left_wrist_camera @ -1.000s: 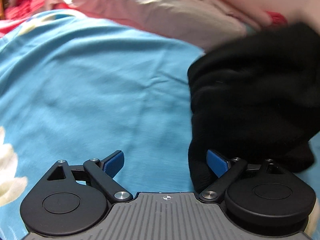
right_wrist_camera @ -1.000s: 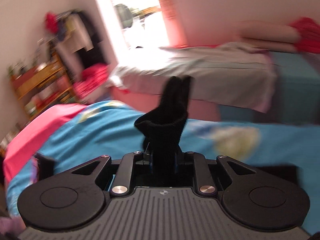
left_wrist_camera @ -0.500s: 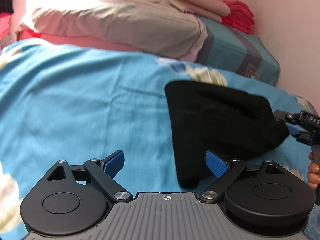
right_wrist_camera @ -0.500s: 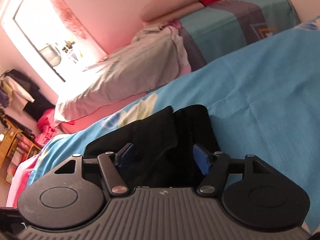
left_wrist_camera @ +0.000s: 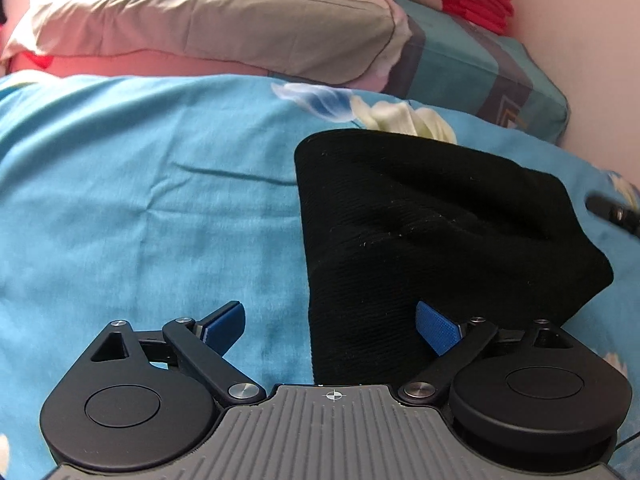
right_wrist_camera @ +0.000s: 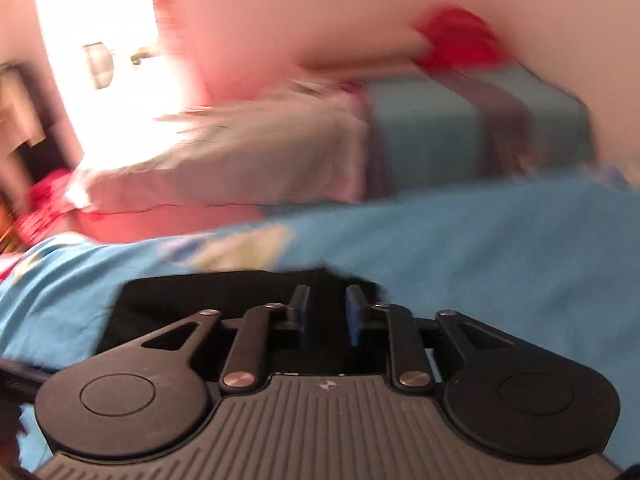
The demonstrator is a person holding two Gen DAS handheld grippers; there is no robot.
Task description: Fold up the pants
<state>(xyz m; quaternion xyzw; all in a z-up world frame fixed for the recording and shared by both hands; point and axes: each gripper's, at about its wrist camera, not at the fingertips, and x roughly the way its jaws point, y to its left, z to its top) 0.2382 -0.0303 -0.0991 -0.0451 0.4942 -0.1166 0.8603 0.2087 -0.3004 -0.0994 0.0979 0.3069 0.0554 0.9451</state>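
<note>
The black pants (left_wrist_camera: pixel 440 220) lie folded in a thick bundle on the blue bedsheet (left_wrist_camera: pixel 140 208). My left gripper (left_wrist_camera: pixel 330 326) is open just above the sheet; the bundle's near left edge lies between its fingers and its right pad (left_wrist_camera: pixel 438 330) is over the fabric. In the blurred right wrist view, my right gripper (right_wrist_camera: pixel 326 312) hovers at the near edge of the pants (right_wrist_camera: pixel 208 292). Its jaws are closing to a narrow gap, and I see no fabric pinched between the pads. One of its fingers (left_wrist_camera: pixel 610 211) shows at the right edge of the left wrist view.
A beige quilt (left_wrist_camera: pixel 208 20) and a teal striped pillow (left_wrist_camera: pixel 480 68) lie at the head of the bed, with red cloth (left_wrist_camera: pixel 480 0) on top. A pale wall (left_wrist_camera: pixel 592 40) stands close on the right. Bare blue sheet spreads to the left of the pants.
A second ago the right gripper held a black end of the pants up in the air. It has let go, and the pants now lie flat. The left gripper stayed open and moved closer to the bundle.
</note>
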